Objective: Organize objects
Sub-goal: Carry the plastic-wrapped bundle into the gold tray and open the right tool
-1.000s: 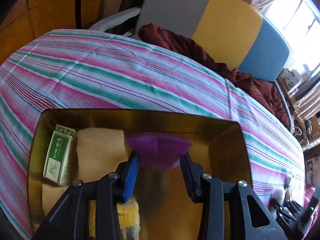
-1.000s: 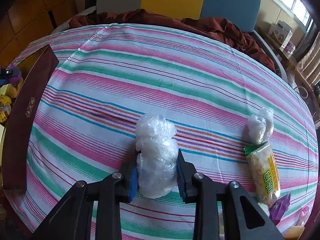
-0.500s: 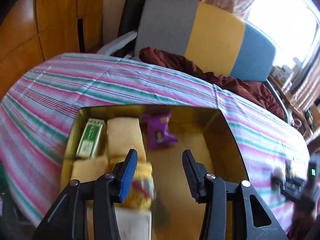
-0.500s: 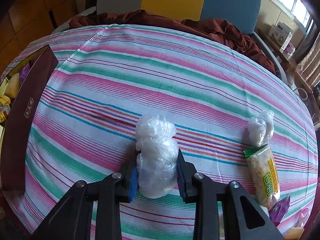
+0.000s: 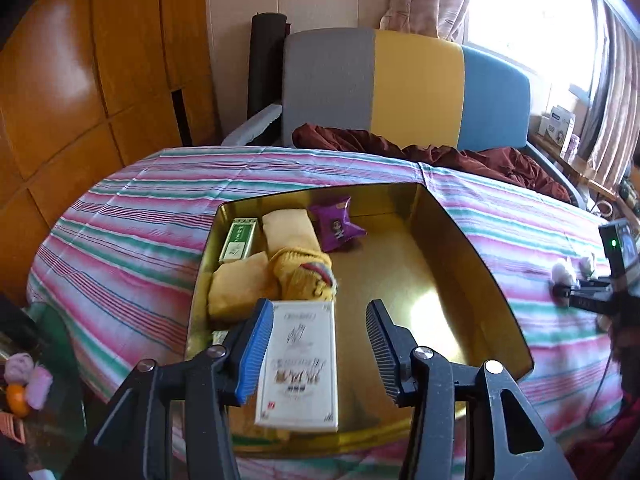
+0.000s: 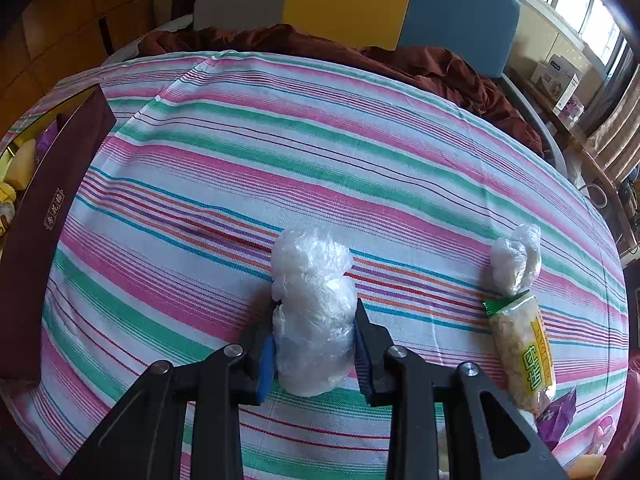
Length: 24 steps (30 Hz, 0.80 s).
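A gold-lined box (image 5: 460, 240) sits on the striped tablecloth. It holds a purple packet (image 5: 338, 228), a green carton (image 5: 238, 240), yellow wrapped cakes (image 5: 288, 224) and a white carton (image 5: 300, 364). My left gripper (image 5: 320, 344) hovers open above the box's near end, with nothing pressed between its fingers. My right gripper (image 6: 314, 344) is shut on a white plastic-wrapped bundle (image 6: 314, 312) that rests on the cloth. The box's dark maroon side (image 6: 52, 220) stands to the left of it.
A smaller plastic bundle (image 6: 516, 260), a green-and-yellow snack packet (image 6: 524, 348) and a purple wrapper (image 6: 560, 412) lie to the right. A grey, yellow and blue chair (image 5: 416, 88) with maroon cloth (image 5: 440, 156) stands behind the table. A wooden wall (image 5: 80, 92) is at left.
My left gripper let go of the purple packet, which now lies at the far end of the box, then drew back and upward with wider jaws. The right gripper and its bundle stayed put.
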Each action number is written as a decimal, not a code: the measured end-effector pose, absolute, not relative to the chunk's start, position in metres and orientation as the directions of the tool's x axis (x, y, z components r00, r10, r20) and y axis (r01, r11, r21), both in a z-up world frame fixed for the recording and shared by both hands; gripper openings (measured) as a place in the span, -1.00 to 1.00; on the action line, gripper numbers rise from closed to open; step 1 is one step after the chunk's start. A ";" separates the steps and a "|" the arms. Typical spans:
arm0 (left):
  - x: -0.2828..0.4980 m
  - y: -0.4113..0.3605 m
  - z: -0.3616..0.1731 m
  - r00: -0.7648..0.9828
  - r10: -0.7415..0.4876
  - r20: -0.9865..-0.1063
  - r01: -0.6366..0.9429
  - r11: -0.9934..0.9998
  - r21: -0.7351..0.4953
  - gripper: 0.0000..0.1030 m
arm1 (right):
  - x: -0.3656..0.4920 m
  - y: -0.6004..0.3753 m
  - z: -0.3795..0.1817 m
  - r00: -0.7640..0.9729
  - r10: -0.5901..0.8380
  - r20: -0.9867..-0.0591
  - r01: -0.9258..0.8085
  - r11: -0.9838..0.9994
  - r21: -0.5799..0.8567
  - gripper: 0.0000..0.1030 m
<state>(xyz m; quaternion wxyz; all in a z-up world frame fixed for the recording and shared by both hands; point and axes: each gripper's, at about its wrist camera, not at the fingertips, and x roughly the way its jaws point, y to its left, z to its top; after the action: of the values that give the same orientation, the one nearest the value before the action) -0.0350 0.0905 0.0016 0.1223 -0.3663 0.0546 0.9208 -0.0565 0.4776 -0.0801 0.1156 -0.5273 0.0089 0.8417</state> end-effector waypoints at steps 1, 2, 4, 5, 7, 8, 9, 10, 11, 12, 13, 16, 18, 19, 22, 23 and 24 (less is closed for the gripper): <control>-0.033 0.090 0.001 -0.704 0.182 -0.686 -0.265 -0.964 0.017 -0.02 | -0.056 0.478 -0.080 -0.418 0.186 -0.889 -0.207 -0.973 -0.106 -0.39; -0.030 0.088 0.001 -0.706 0.180 -0.685 -0.267 -0.963 0.022 0.00 | -0.056 0.478 -0.080 -0.419 0.188 -0.888 -0.210 -0.972 -0.107 -0.39; -0.025 0.085 0.000 -0.705 0.182 -0.686 -0.271 -0.962 0.024 0.01 | -0.056 0.476 -0.080 -0.421 0.198 -0.885 -0.212 -0.970 -0.116 -0.39; -0.023 0.083 0.000 -0.707 0.180 -0.684 -0.270 -0.963 0.025 0.03 | -0.055 0.474 -0.081 -0.423 0.203 -0.883 -0.212 -0.970 -0.121 -0.39; -0.020 0.080 0.000 -0.709 0.179 -0.682 -0.267 -0.963 0.025 0.09 | -0.054 0.472 -0.081 -0.424 0.209 -0.881 -0.215 -0.968 -0.126 -0.39; -0.018 0.079 0.000 -0.708 0.180 -0.682 -0.267 -0.964 0.022 0.10 | -0.054 0.472 -0.081 -0.424 0.212 -0.880 -0.220 -0.967 -0.126 -0.39; -0.017 0.077 -0.001 -0.708 0.181 -0.683 -0.267 -0.964 0.021 0.11 | -0.053 0.470 -0.081 -0.424 0.217 -0.879 -0.228 -0.965 -0.128 -0.39; -0.016 0.076 -0.001 -0.709 0.179 -0.682 -0.264 -0.964 0.022 0.11 | -0.053 0.469 -0.081 -0.422 0.224 -0.878 -0.238 -0.963 -0.131 -0.39; -0.015 0.074 -0.001 -0.710 0.178 -0.681 -0.262 -0.965 0.020 0.11 | -0.053 0.469 -0.081 -0.420 0.230 -0.878 -0.247 -0.960 -0.134 -0.39; -0.014 0.072 -0.002 -0.708 0.180 -0.682 -0.262 -0.965 0.016 0.11 | -0.053 0.468 -0.081 -0.417 0.238 -0.877 -0.255 -0.957 -0.138 -0.39; -0.014 0.071 -0.002 -0.707 0.181 -0.683 -0.260 -0.965 0.013 0.11 | -0.054 0.467 -0.080 -0.413 0.245 -0.877 -0.263 -0.954 -0.143 -0.39; -0.012 0.067 -0.001 -0.710 0.181 -0.680 -0.255 -0.967 0.010 0.11 | -0.057 0.467 -0.077 -0.387 0.247 -0.888 -0.289 -0.947 -0.138 -0.40; -0.011 0.064 0.000 -0.716 0.177 -0.676 -0.251 -0.968 0.012 0.12 | -0.059 0.464 -0.068 -0.395 0.197 -0.897 -0.302 -0.950 -0.075 -0.40; -0.011 0.063 0.000 -0.717 0.176 -0.674 -0.250 -0.968 0.013 0.13 | -0.061 0.459 -0.061 -0.413 0.183 -0.892 -0.299 -0.952 -0.057 -0.40; -0.012 0.060 -0.002 -0.716 0.176 -0.676 -0.243 -0.970 0.004 0.13 | -0.069 0.430 -0.031 -0.477 0.124 -0.870 -0.251 -0.968 -0.001 -0.40; -0.012 0.060 -0.002 -0.715 0.177 -0.676 -0.241 -0.970 0.000 0.13 | -0.073 0.416 -0.021 -0.502 0.092 -0.860 -0.221 -0.975 0.024 -0.40; -0.012 0.059 -0.002 -0.715 0.178 -0.676 -0.239 -0.971 -0.004 0.13 | -0.077 0.401 -0.012 -0.522 0.061 -0.851 -0.184 -0.982 0.042 -0.40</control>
<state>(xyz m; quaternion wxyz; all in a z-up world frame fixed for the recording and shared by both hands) -0.0117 0.0593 -0.0021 0.1128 -0.3605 0.0421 0.9250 -0.0774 0.4009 -0.0119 0.0706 -0.4839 0.0636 0.8699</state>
